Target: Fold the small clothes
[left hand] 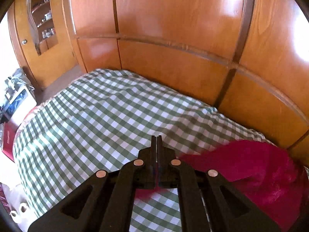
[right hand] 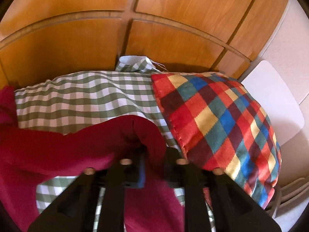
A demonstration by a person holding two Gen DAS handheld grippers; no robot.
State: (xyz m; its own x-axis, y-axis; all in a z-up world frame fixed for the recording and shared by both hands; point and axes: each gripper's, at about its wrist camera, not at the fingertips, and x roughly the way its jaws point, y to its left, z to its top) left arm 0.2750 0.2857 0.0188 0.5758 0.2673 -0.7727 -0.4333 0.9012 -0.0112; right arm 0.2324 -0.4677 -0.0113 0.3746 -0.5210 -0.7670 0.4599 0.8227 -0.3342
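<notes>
pinching crimson garment, left gripper and right gripper, no legible writing

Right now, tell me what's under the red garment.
Under the garment lies the checked sheet, and the right gripper's fingertips are covered by its fold. Whatever lies beneath the rest is hidden.

gingham bedspread; patchwork cushion; wooden wardrobe

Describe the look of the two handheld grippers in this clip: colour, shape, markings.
Both the left gripper and the right gripper are matte black plastic, with angular linkage arms pierced by triangular cut-outs. Four round copper-coloured pivot pins sit across each. A blue strip shows inside the right one. No cables, sleeves or lettering are visible.
</notes>
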